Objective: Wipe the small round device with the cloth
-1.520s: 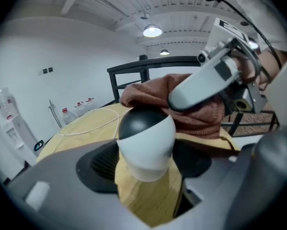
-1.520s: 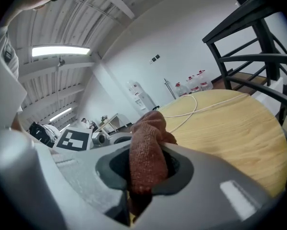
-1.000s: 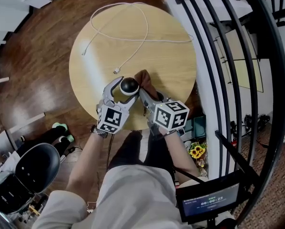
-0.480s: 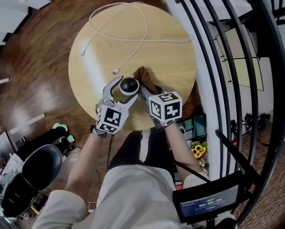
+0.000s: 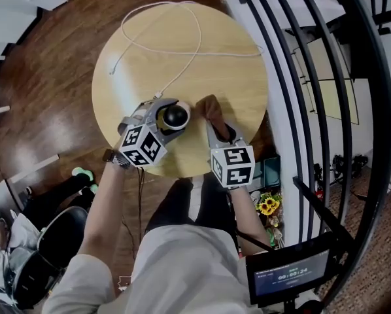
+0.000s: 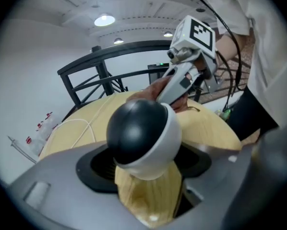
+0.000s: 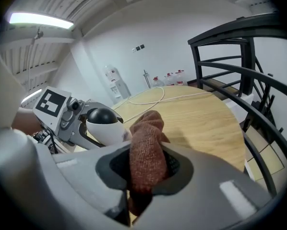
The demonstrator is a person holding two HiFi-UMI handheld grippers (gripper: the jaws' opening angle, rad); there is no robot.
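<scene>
Two hand-held grippers at the near edge of a round wooden tabletop (image 5: 235,77), seen from above and along each pair of jaws. The left hand-held gripper (image 5: 171,114) is closed around the small round device (image 6: 142,138), a ball with a black dome set in a white shell; its jaws stand wide and flank the ball on both sides, and the left gripper view shows the wood grain under the ball between them. In the head view the black dome faces upward. The right hand-held gripper (image 5: 219,127) clamps a rust-brown knitted cloth (image 7: 146,150) between its jaws; a bunched fold of the cloth sticks out beyond the fingertips, and a shorter end hangs below them. The cloth lies just beside the device on its right; whether the two touch cannot be told. Each hand-held gripper carries a marker cube, the left cube (image 5: 142,146) over the table's edge and the right cube (image 5: 230,165) just past it, above the person's lap. A white cable (image 5: 182,44) loops across the far half of the tabletop, one plug end lying close to the left jaws. A black railing (image 5: 313,110) runs along the right side.
</scene>
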